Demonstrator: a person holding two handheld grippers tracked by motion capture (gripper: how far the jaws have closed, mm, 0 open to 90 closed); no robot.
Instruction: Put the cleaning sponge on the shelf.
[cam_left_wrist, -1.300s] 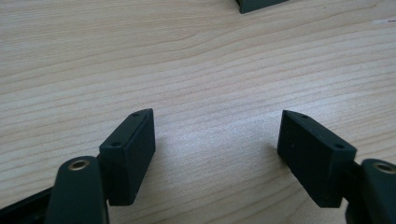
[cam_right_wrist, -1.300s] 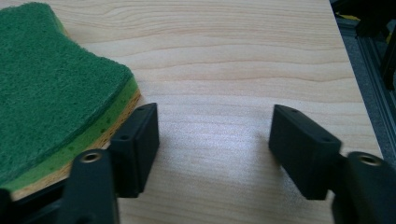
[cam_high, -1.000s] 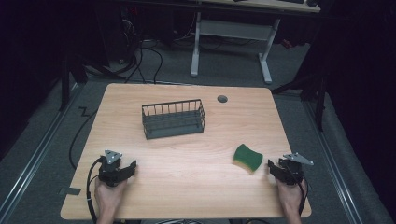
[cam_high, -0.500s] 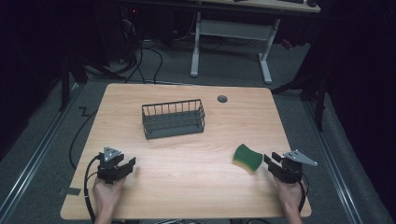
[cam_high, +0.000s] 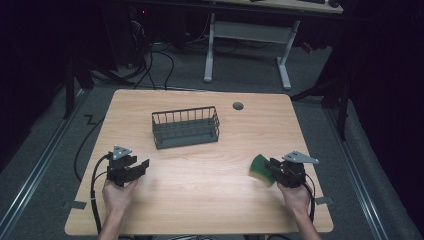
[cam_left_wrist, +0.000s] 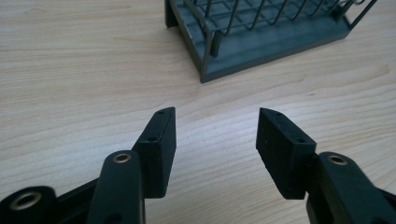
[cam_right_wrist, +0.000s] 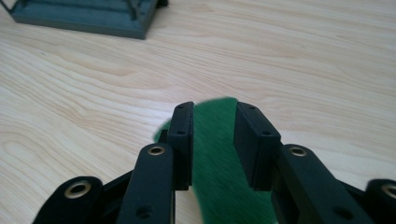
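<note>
A green sponge (cam_high: 259, 167) sits at the right front of the wooden table (cam_high: 200, 200). My right gripper (cam_high: 272, 167) reaches it from the right. Its jaws have just been closing, and the pads now press the sponge (cam_right_wrist: 215, 154) between them in the right gripper view, where the right gripper (cam_right_wrist: 214, 112) points along the tabletop. My left gripper (cam_high: 145, 164) hovers at the left front. In the left gripper view the left gripper (cam_left_wrist: 215, 123) stands half open with only bare wood between its jaws; they narrowed a moment ago.
A dark wire basket (cam_high: 185, 127) stands mid-table, seen ahead of the left jaws (cam_left_wrist: 261, 46) and at the far left of the right gripper view (cam_right_wrist: 93, 21). A round cable hole (cam_high: 238, 105) lies near the back edge. Cables trail off the left side.
My right gripper has moved left up to the sponge and its jaws have closed around it. The left gripper has lifted slightly and its jaws have narrowed.
</note>
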